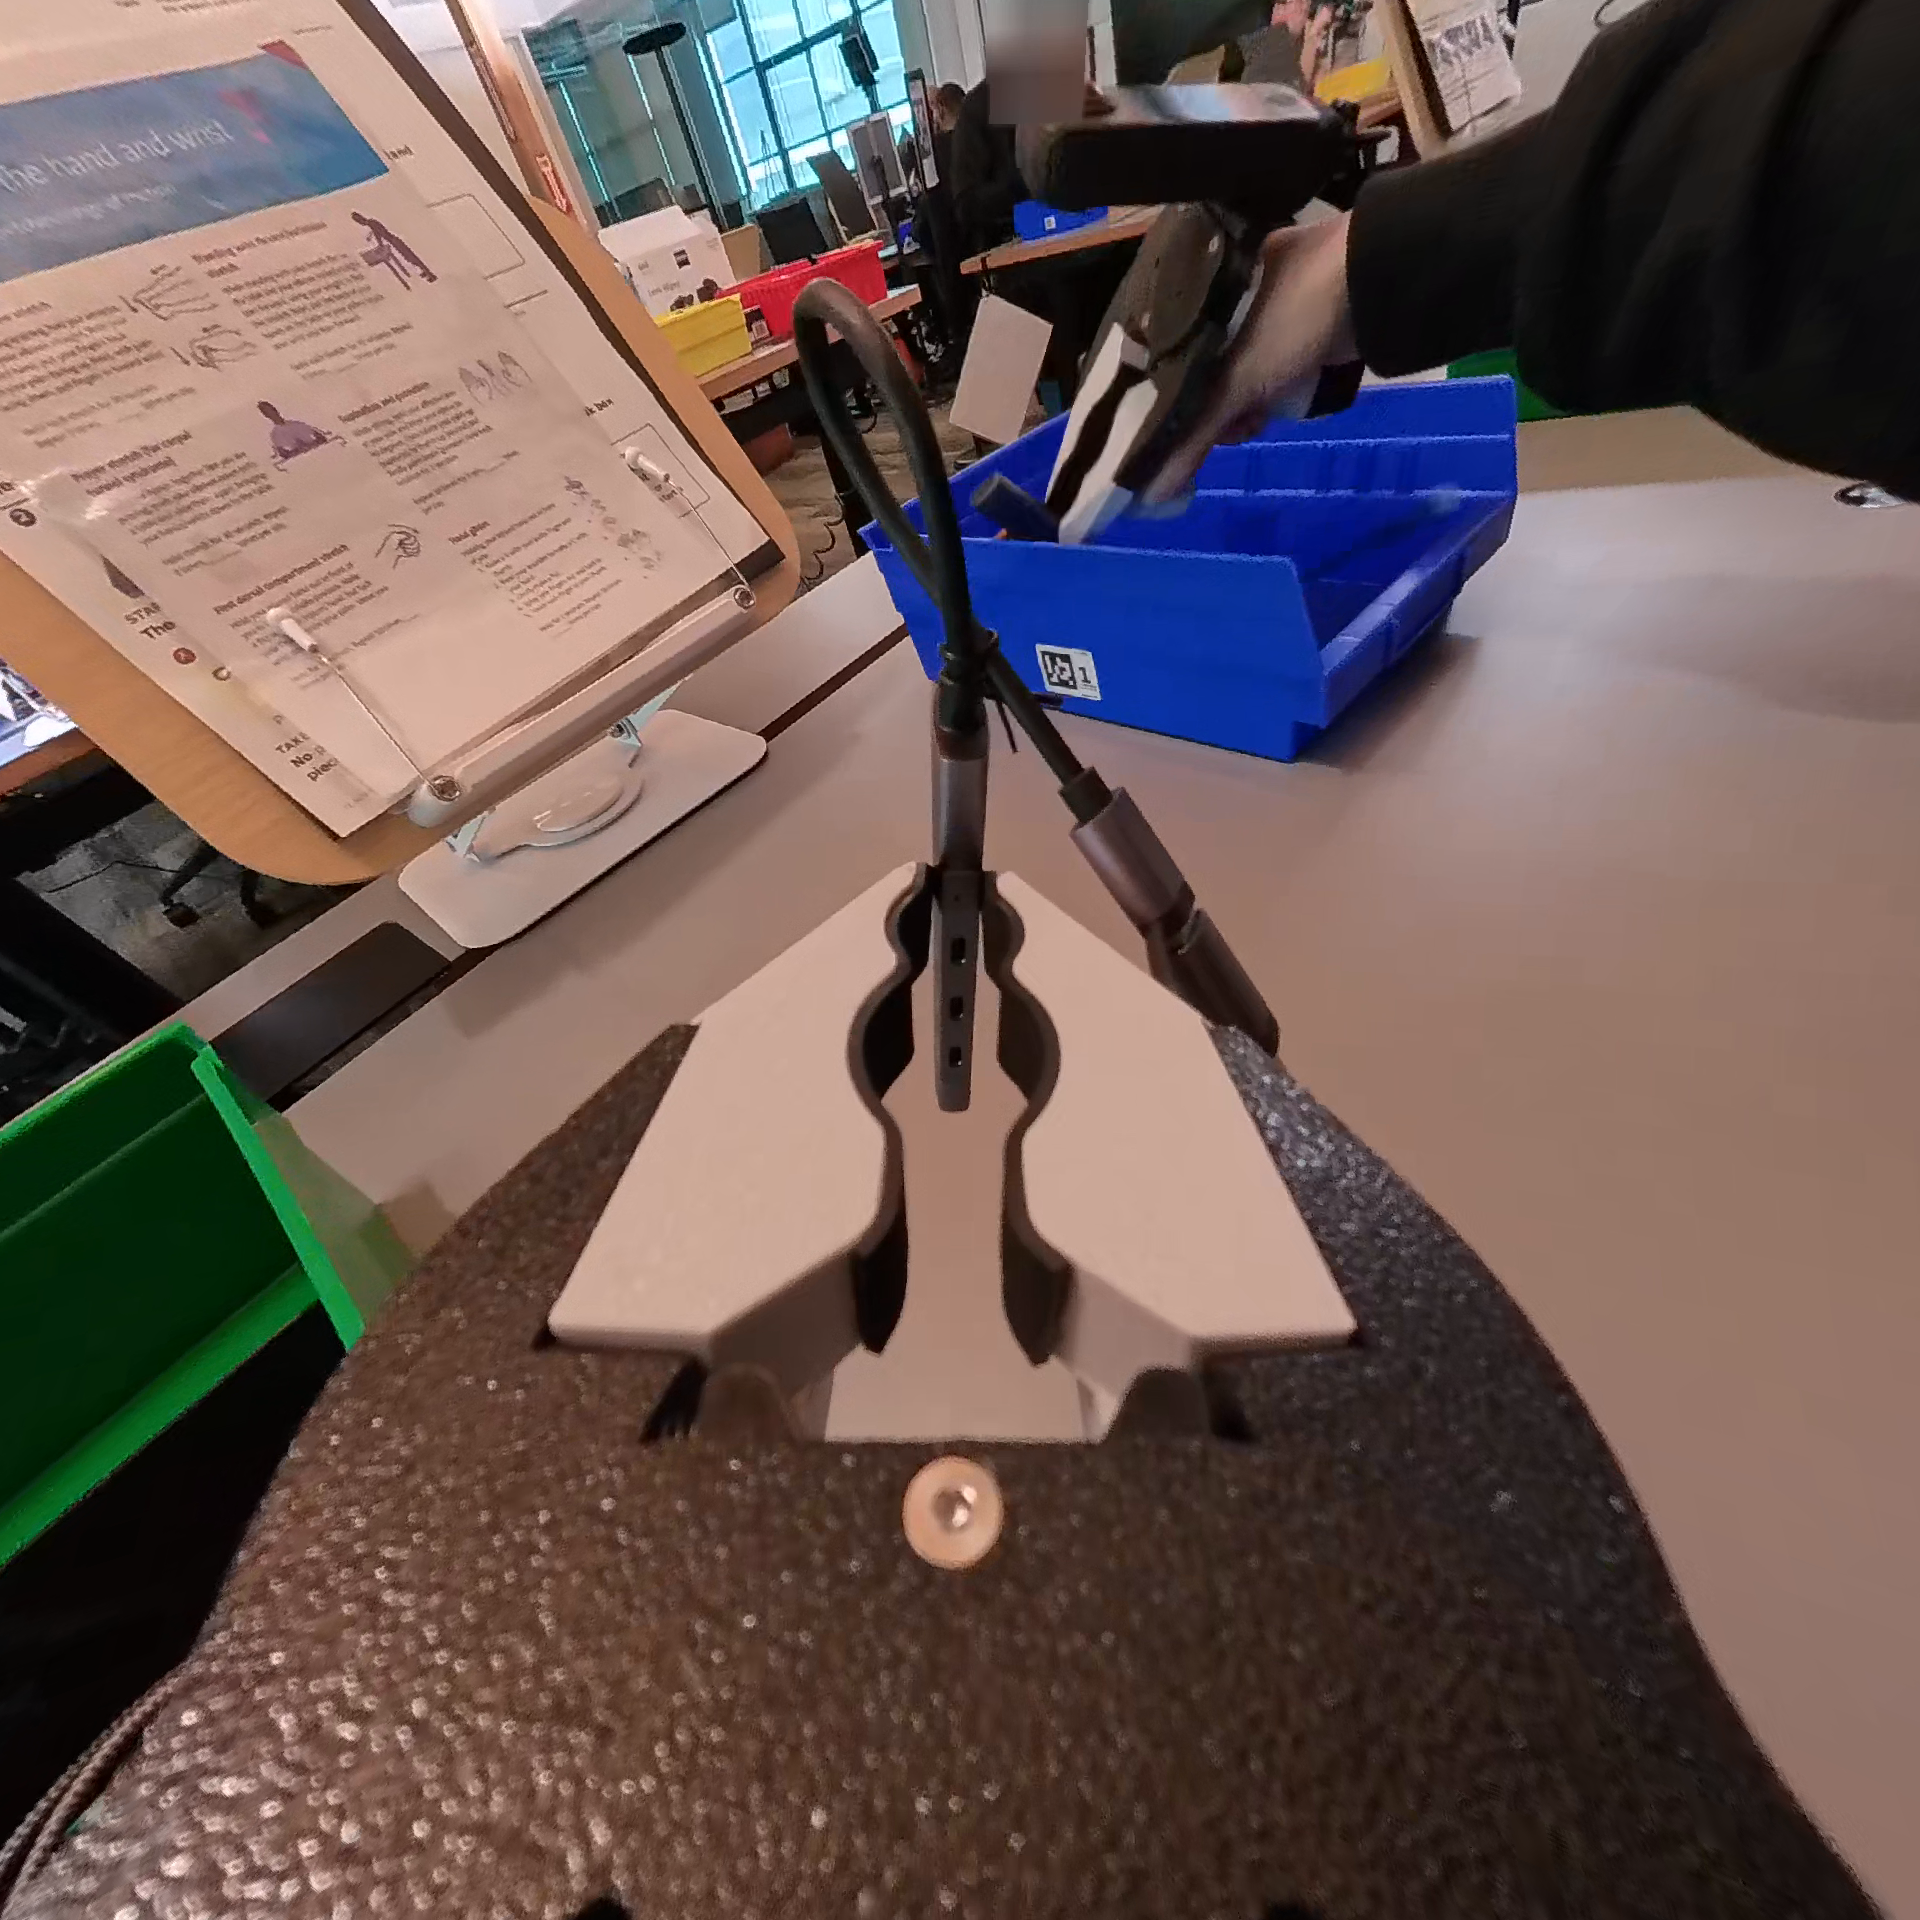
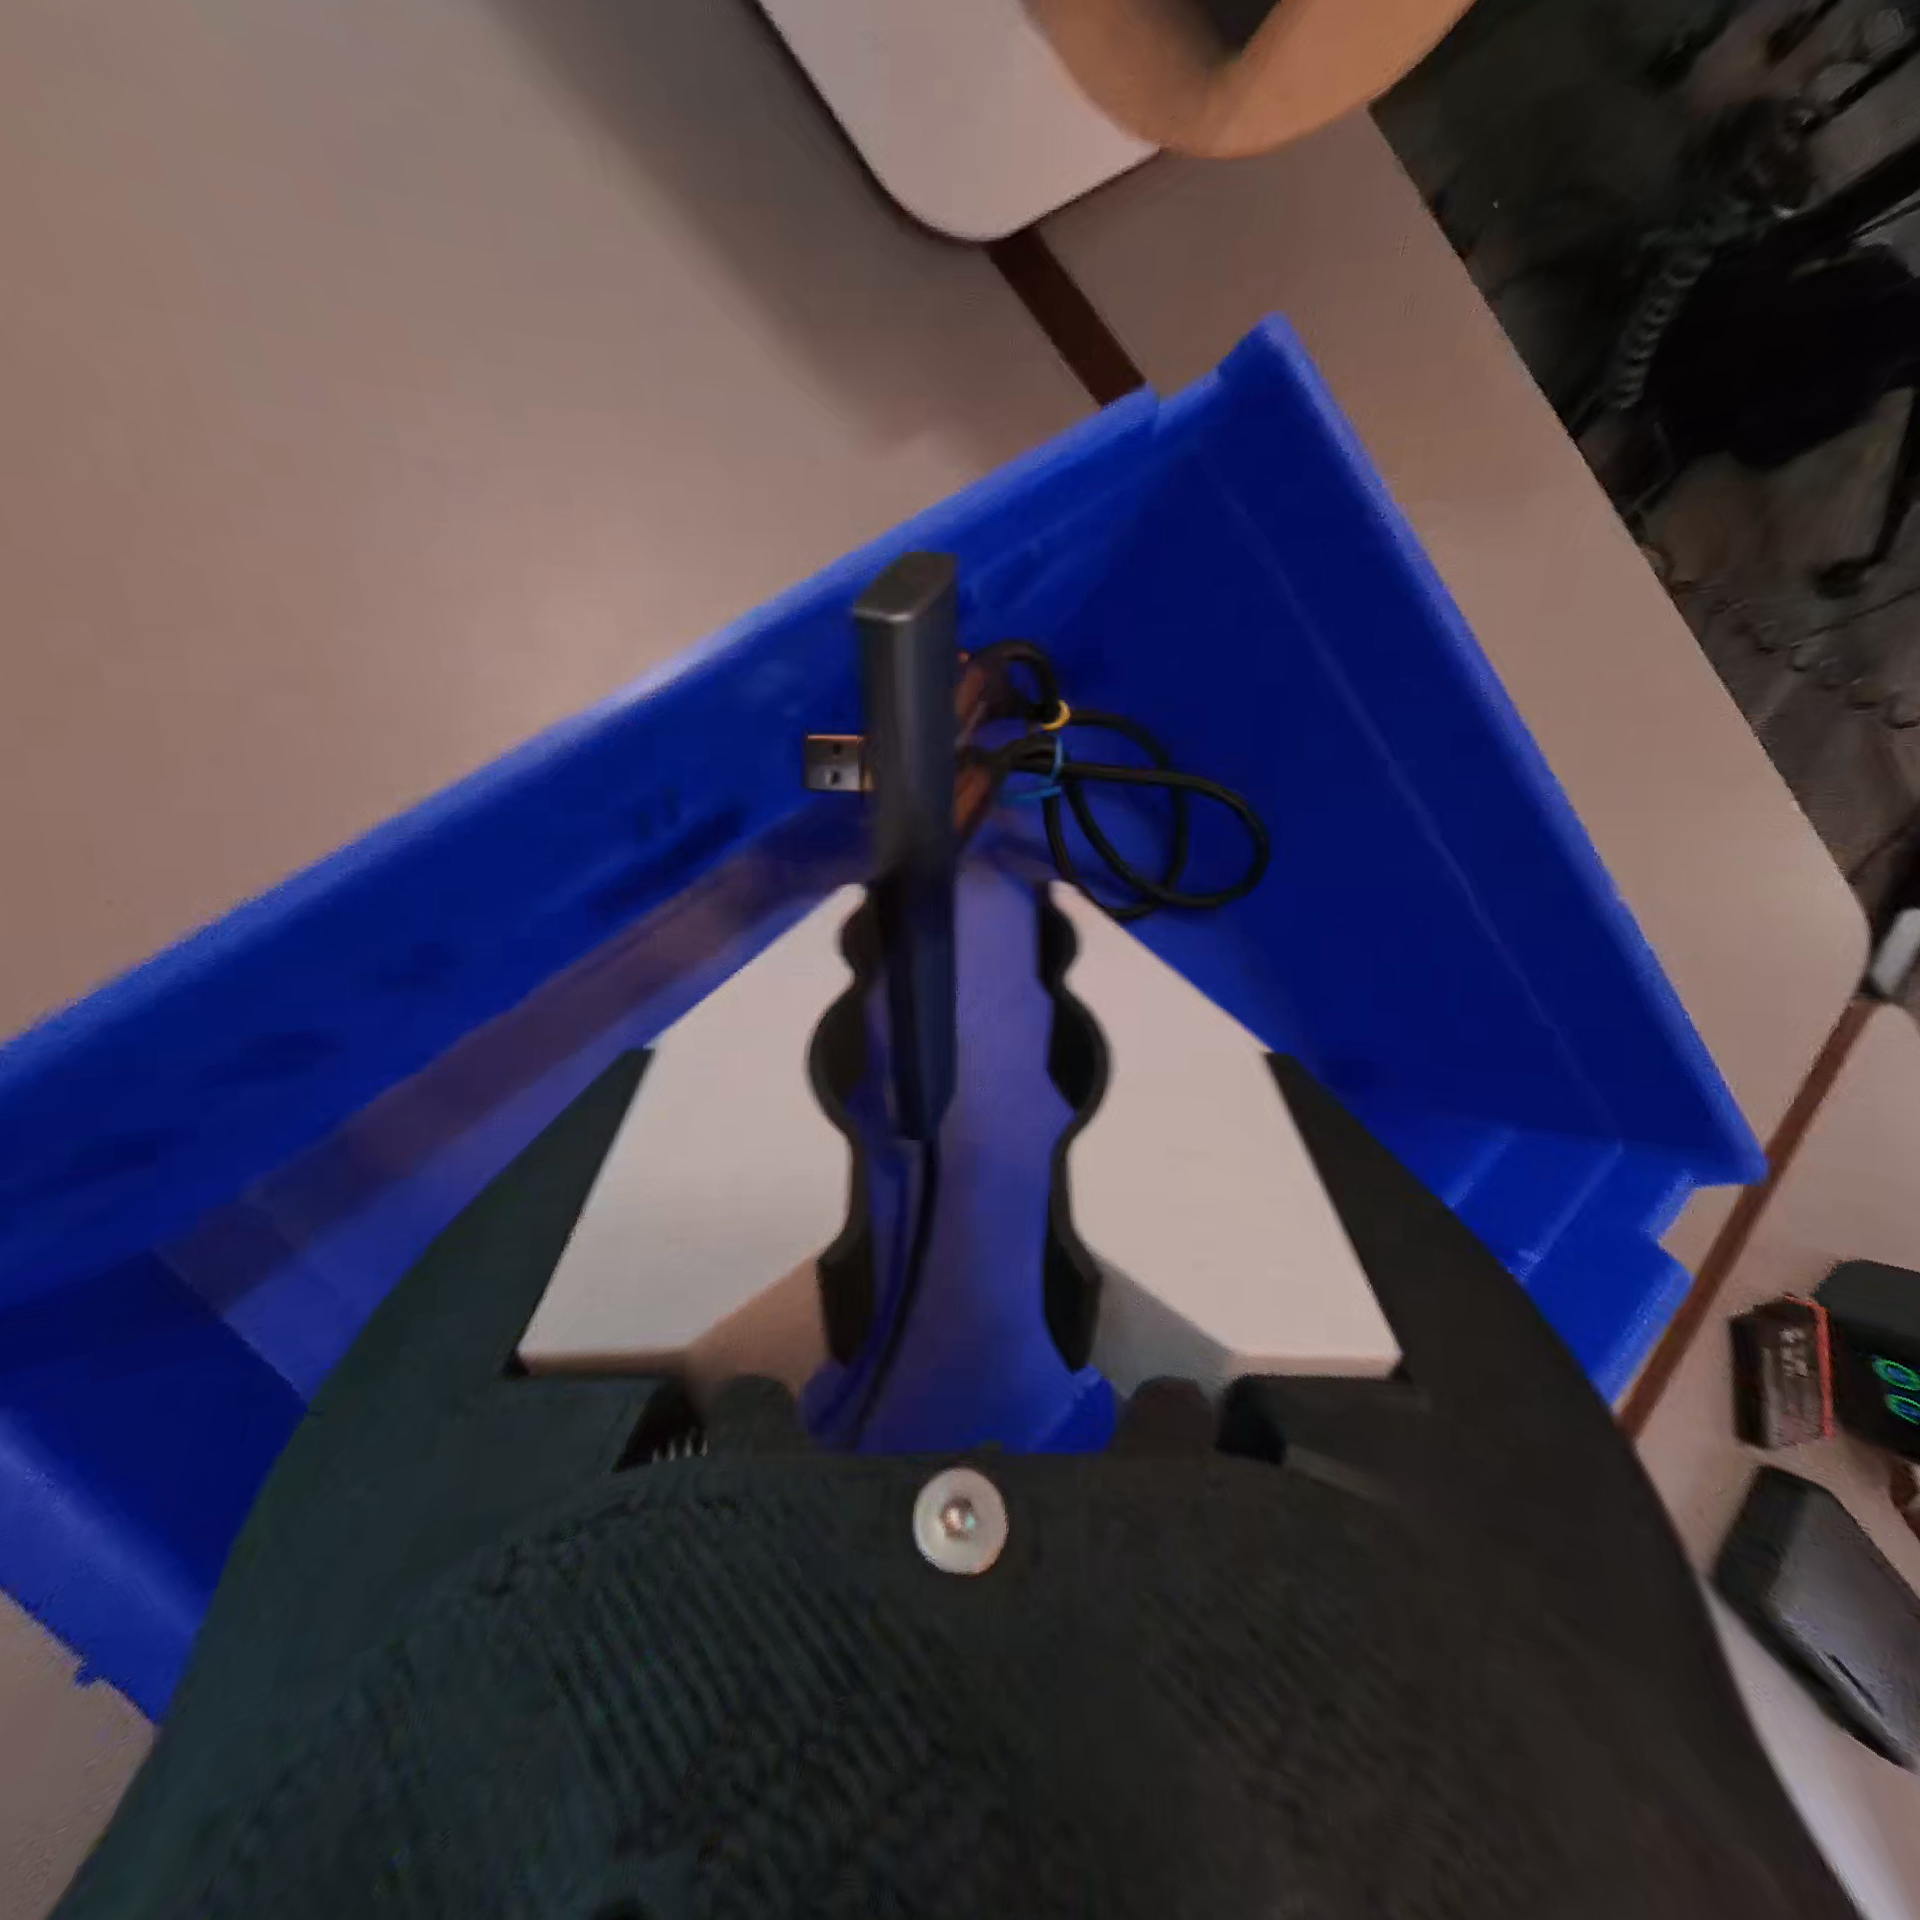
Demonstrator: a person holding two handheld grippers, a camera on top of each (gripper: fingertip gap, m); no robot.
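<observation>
My left gripper (image 1: 956,914) is shut on a slim grey USB hub (image 1: 957,987) and holds it above the table. The hub's black cable (image 1: 883,436) loops upward, is tied, and ends in a plug (image 1: 1174,914) hanging to the right. My right gripper (image 2: 956,883) reaches into a blue bin (image 2: 1403,831). Its jaws stand partly apart around another grey hub (image 2: 909,727), which lies along the left finger (image 2: 727,1143) with a gap on its right side. A tied black cable bundle (image 2: 1132,810) lies in the bin. The right gripper also shows in the left wrist view (image 1: 1091,499).
A tilted board with a printed sheet (image 1: 312,416) stands on a white base at back left. A green bin (image 1: 135,1247) is at the left edge. Small dark devices (image 2: 1829,1371) lie on the table (image 1: 1558,935) right of the blue bin.
</observation>
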